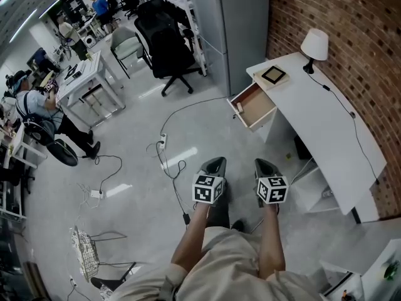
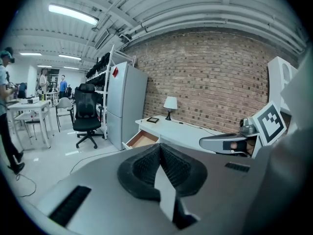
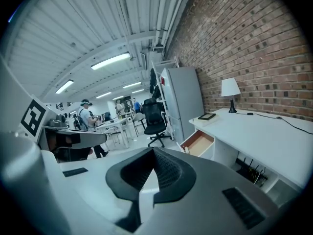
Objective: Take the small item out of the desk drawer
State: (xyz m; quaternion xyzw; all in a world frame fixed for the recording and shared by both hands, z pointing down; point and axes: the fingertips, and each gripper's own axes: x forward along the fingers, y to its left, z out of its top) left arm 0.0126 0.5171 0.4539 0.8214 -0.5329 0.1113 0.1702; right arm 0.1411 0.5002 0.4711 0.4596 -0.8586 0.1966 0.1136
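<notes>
The white desk (image 1: pixel 326 124) stands against the brick wall with its drawer (image 1: pixel 254 105) pulled open, wooden inside. A small pale item (image 1: pixel 239 107) lies at the drawer's front left corner; it also shows in the right gripper view as the small item (image 3: pixel 187 149). My left gripper (image 1: pixel 215 162) and right gripper (image 1: pixel 264 163) are held side by side over the floor, well short of the drawer. Both are shut with nothing between the jaws. The drawer (image 2: pixel 142 139) is far ahead of the left gripper (image 2: pixel 159 146), and the drawer (image 3: pixel 199 143) is likewise far from the right gripper (image 3: pixel 153 151).
A lamp (image 1: pixel 313 46) and a dark frame (image 1: pixel 274 75) sit on the desk's far end. A grey cabinet (image 1: pixel 241 24) and a black office chair (image 1: pixel 168 49) stand beyond the drawer. Cables and a power strip (image 1: pixel 162 142) lie on the floor ahead. People sit at tables far left.
</notes>
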